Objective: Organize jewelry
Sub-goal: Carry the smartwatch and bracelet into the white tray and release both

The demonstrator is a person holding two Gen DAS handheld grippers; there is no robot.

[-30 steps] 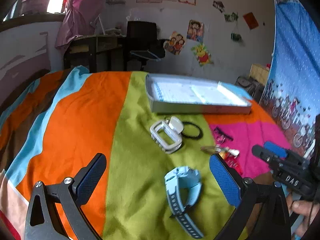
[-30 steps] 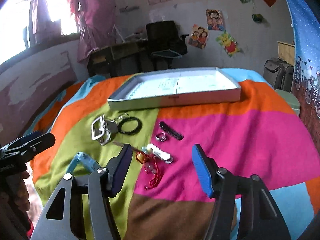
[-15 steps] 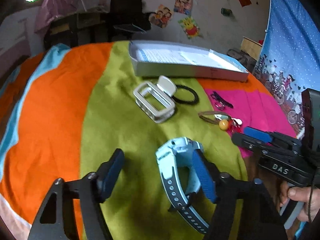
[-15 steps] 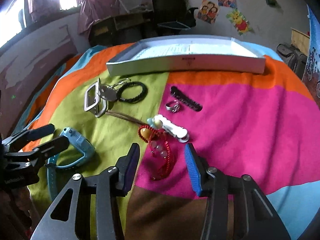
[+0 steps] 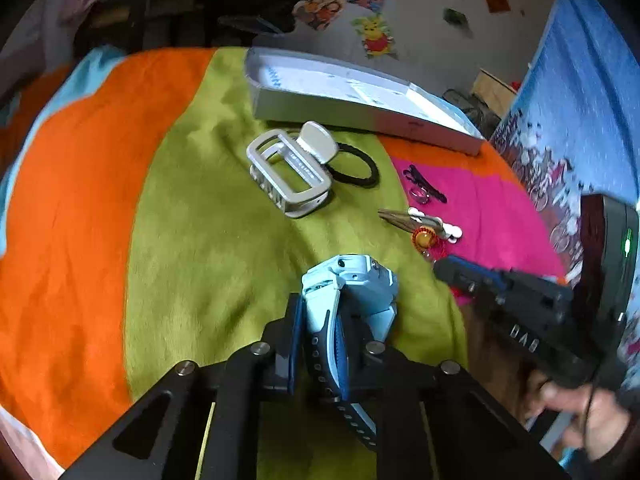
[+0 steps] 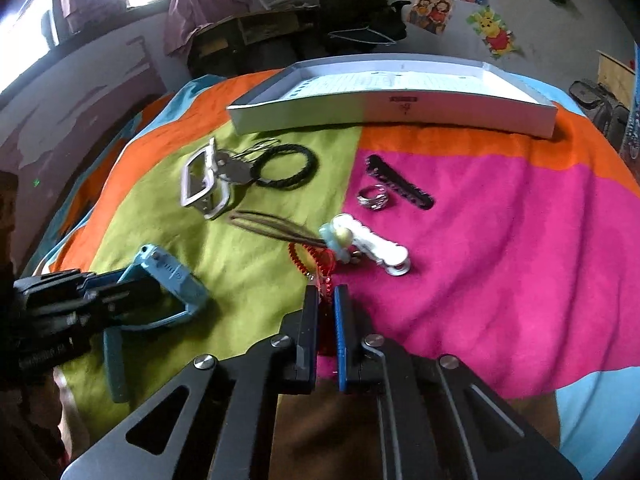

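My left gripper [image 5: 318, 320] is shut on the strap of a light blue watch [image 5: 352, 284] lying on the green stripe of the blanket; the watch also shows in the right wrist view [image 6: 168, 276]. My right gripper [image 6: 326, 300] is shut on a red bead bracelet [image 6: 316, 260] at the green and pink border. A shallow white box tray [image 6: 392, 114] stands at the far side of the bed. A white clip [image 6: 376, 250], silver ring [image 6: 374, 198], black hair clip [image 6: 400, 182], black hair tie [image 6: 286, 166] and white frame piece [image 6: 200, 184] lie between.
The bed is covered by a striped blanket [image 5: 80, 200] in orange, green and pink. Brown hair ties [image 6: 268, 226] lie beside the bracelet. A desk and chair [image 6: 348, 4] stand behind the bed, and a blue curtain [image 5: 580, 100] hangs at the right.
Both grippers have dropped to the blanket and shut. The left closed on the blue watch strap, the right on the red bead bracelet.
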